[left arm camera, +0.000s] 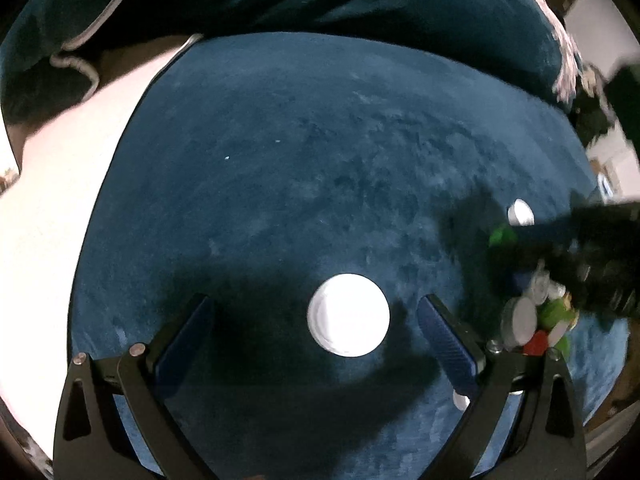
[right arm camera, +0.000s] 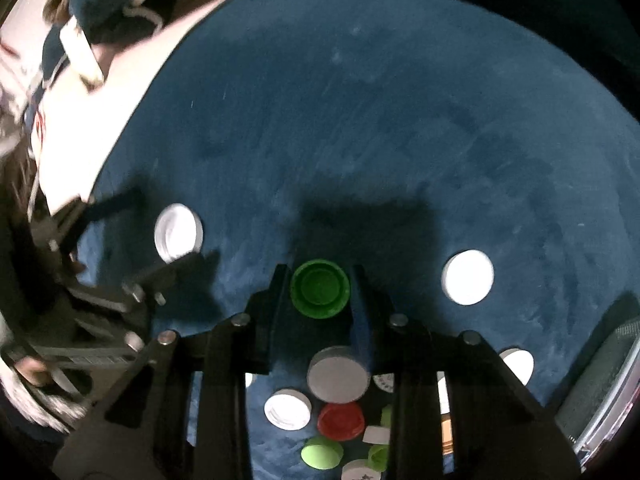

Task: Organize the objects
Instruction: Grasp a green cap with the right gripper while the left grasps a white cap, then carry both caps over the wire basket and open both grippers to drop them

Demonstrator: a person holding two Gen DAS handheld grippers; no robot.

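Right gripper (right arm camera: 320,288): clamped on green cap (right arm camera: 319,289), on blue cloth (right arm camera: 360,120) | Left gripper (left arm camera: 316,328): fingers apart around white cap (left arm camera: 349,315), untouched | Pile (right arm camera: 336,408): unsorted | Progress: early; three white caps lie apart.

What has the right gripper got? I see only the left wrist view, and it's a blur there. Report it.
Observer: The right gripper is shut on a green cap, with a pad on each side.
Operator: Tell me which way up it sits.
Observer: Hollow side up; its inner ring shows.
Operator: Now list the pile behind those fingers.
Observer: A grey cap, a white cap, a red cap and a lime cap, close together on the blue cloth.
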